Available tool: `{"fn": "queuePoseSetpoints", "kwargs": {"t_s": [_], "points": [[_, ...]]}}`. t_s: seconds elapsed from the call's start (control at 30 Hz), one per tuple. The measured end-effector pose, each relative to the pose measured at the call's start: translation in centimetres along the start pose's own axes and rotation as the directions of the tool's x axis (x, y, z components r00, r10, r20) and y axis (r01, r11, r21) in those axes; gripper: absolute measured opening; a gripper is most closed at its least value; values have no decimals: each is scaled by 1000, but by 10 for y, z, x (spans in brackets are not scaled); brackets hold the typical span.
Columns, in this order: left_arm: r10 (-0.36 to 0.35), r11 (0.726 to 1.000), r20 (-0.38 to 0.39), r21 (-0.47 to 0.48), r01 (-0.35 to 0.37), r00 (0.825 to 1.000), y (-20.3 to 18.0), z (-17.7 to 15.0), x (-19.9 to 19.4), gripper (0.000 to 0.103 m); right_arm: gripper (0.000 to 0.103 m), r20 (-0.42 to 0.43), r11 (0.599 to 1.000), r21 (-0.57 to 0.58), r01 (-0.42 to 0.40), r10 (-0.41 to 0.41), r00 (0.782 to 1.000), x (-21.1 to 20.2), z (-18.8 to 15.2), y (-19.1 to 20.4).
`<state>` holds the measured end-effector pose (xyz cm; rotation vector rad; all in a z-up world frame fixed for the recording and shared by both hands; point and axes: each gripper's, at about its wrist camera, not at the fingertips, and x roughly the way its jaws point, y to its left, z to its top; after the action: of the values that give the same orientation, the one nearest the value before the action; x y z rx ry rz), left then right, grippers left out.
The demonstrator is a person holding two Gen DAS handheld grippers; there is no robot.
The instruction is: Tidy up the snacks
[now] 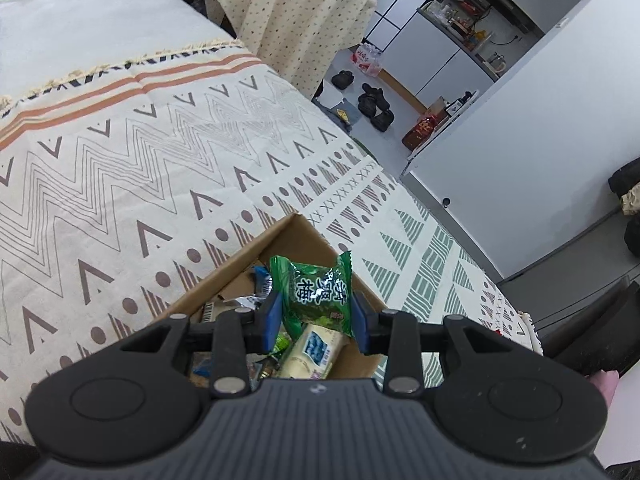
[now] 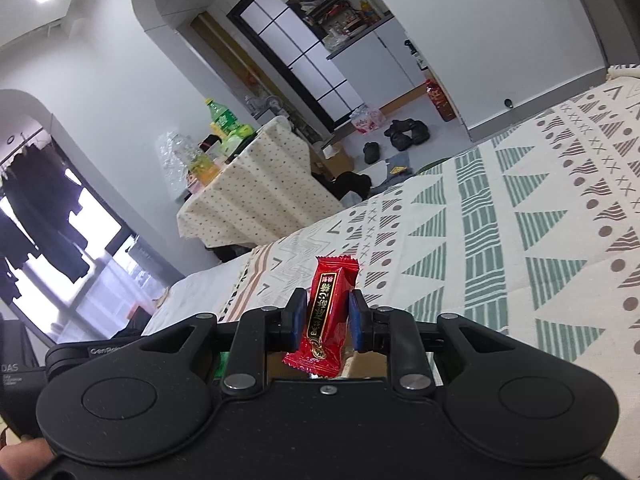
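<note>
My left gripper (image 1: 316,314) is shut on a green snack packet (image 1: 318,290), held just above an open cardboard box (image 1: 240,264) that lies on the patterned bedspread. Inside the box I see a pale wafer packet (image 1: 316,350) and other wrapped snacks, partly hidden by the gripper. In the right wrist view my right gripper (image 2: 326,322) is shut on a red snack packet (image 2: 326,312), lifted above the bedspread (image 2: 520,240). A sliver of the cardboard box (image 2: 352,364) shows below the red packet.
The bed's patterned cover (image 1: 140,160) stretches left and ahead. A small table with a dotted cloth (image 2: 248,184) carries bottles beyond the bed. Shoes (image 1: 374,106) and a pack of water (image 1: 367,60) lie on the floor near a white wall (image 1: 520,140).
</note>
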<state>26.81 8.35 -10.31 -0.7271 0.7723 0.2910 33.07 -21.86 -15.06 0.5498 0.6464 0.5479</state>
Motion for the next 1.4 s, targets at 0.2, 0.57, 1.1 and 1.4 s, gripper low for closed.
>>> {"fn": "queuePoseSetpoints", "kwargs": {"t_s": [0.2,0.57,1.1,1.4], "points": [[-18,999,-43,-27,17,999,16,10,24,36,22,-35,1000,-27,-3,2,999,18,-9,12],[-37,999,-179,-42,30,983,35,31,63,57,22,-109,997,-56,46,-52,993,61,-24,29],[-30,999,-196,30,37,980,58,68,52,88,57,-178,995,-77,67,-80,981,78,-46,57],[-67,990,-222,103,91,973,52,56,24,100,71,-117,984,-71,163,-171,978,44,-46,61]]}}
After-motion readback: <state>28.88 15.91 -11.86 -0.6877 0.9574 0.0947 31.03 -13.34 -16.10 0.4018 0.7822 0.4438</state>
